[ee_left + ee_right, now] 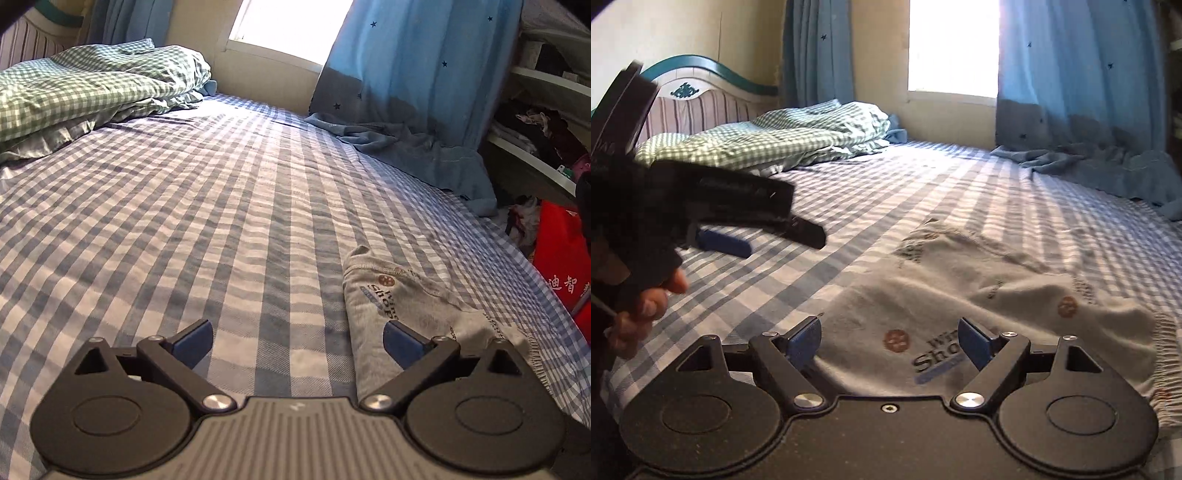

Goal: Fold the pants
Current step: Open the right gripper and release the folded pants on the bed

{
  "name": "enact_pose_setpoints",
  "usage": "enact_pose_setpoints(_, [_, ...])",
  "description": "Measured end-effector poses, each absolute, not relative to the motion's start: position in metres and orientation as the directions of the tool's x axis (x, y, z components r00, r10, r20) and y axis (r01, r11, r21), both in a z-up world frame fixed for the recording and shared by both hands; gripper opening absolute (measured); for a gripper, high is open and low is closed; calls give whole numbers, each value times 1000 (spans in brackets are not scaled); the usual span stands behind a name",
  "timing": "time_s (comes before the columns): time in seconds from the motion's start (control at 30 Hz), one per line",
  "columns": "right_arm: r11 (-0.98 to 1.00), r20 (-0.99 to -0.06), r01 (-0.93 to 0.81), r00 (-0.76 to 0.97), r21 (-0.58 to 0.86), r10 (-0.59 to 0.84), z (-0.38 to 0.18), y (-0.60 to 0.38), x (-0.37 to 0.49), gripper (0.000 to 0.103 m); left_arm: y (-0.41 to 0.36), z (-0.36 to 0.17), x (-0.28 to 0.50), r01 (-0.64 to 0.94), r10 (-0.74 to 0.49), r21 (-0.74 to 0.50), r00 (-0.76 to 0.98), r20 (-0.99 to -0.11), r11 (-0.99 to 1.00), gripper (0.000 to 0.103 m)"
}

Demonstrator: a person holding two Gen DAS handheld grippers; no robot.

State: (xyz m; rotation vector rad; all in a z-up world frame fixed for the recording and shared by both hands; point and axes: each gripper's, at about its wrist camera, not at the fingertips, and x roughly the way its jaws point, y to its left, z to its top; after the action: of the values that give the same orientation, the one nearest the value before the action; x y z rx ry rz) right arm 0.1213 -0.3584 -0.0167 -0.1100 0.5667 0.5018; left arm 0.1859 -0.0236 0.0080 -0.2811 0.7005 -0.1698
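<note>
Pants [979,295] lie right under the right gripper [892,341], long axis crossways; left gripper [297,341] beside them; both spread, holding nothing.

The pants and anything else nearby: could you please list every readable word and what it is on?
"Sho", cut off by a finger: pants, large print.
"Wi", cut off: pants, above it.
"迪智": red bag, white characters.
Small dark prints on the pants: too blurred to read.
</note>
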Motion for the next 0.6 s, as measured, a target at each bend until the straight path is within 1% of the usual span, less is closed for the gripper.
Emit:
enact_pose_setpoints(0.07, [856, -562, -517, 701, 24, 439, -21, -351, 113, 82, -31, 9, 189, 86, -258, -299, 755, -603, 950, 102])
enact_pose_setpoints(0.17, [826, -603, -560, 684, -72, 411, -32, -343, 94, 82, -42, 7, 192, 113, -272, -287, 748, -606, 951, 102])
enact_pose_setpoints(0.23, [822, -587, -557, 706, -115, 396, -35, -345, 81, 82, -49, 3, 195, 132, -284, -283, 738, -612, 950, 102])
enact_pose_setpoints(0.3, [832, -572, -548, 712, -90, 407, -32, -354, 73, 83, -55, -1, 196, 153, -298, -278, 730, -615, 948, 102])
enact_pose_setpoints(0.43, [863, -510, -500, 762, -71, 399, -18, -382, 66, 84, -64, -15, 191, 160, -284, -247, 715, -639, 956, 102])
enact_pose_setpoints(0.53, [906, -473, -416, 816, -83, 332, -9, -405, 63, 89, -61, -33, 169, 146, -274, -244, 705, -654, 959, 102])
enact_pose_setpoints(0.6, [933, -449, -349, 850, -93, 274, -10, -423, 62, 96, -60, -41, 144, 172, -259, -199, 754, -604, 965, 102])
